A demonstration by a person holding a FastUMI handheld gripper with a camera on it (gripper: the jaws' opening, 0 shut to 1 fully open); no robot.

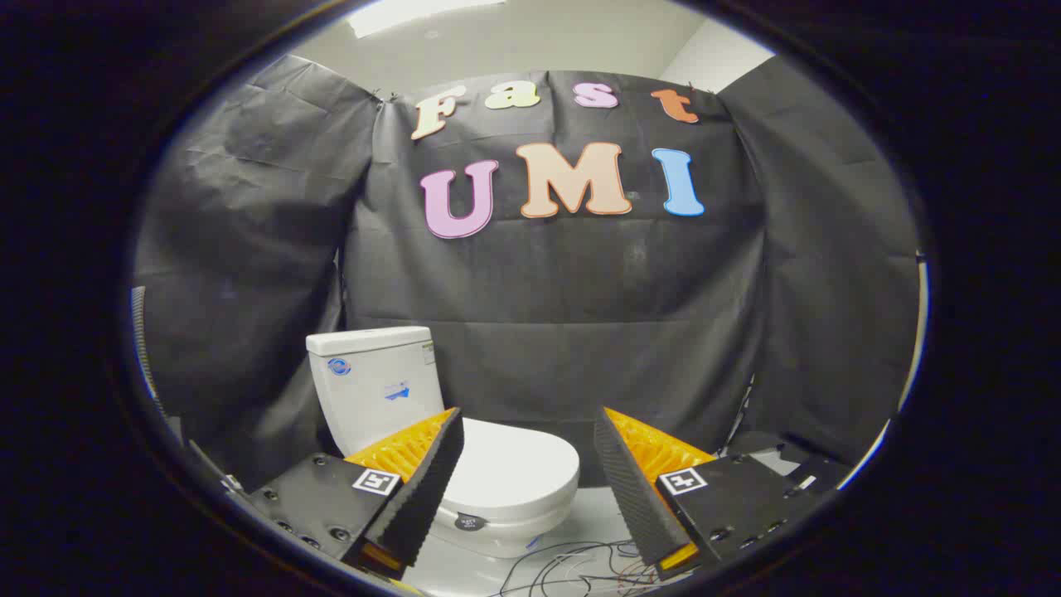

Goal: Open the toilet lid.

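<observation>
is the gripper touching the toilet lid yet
Apart. The gripper view shows the open gripper well short of the closed toilet lid, which lies beyond and between the fingers.

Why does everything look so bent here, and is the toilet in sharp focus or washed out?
Gripper view: a fisheye lens bows the cloth wall outward; the toilet with its closed lid is sharp and evenly lit, with no harsh glare; a ceiling light glows above; the open fingers stand apart, holding nothing.
</observation>
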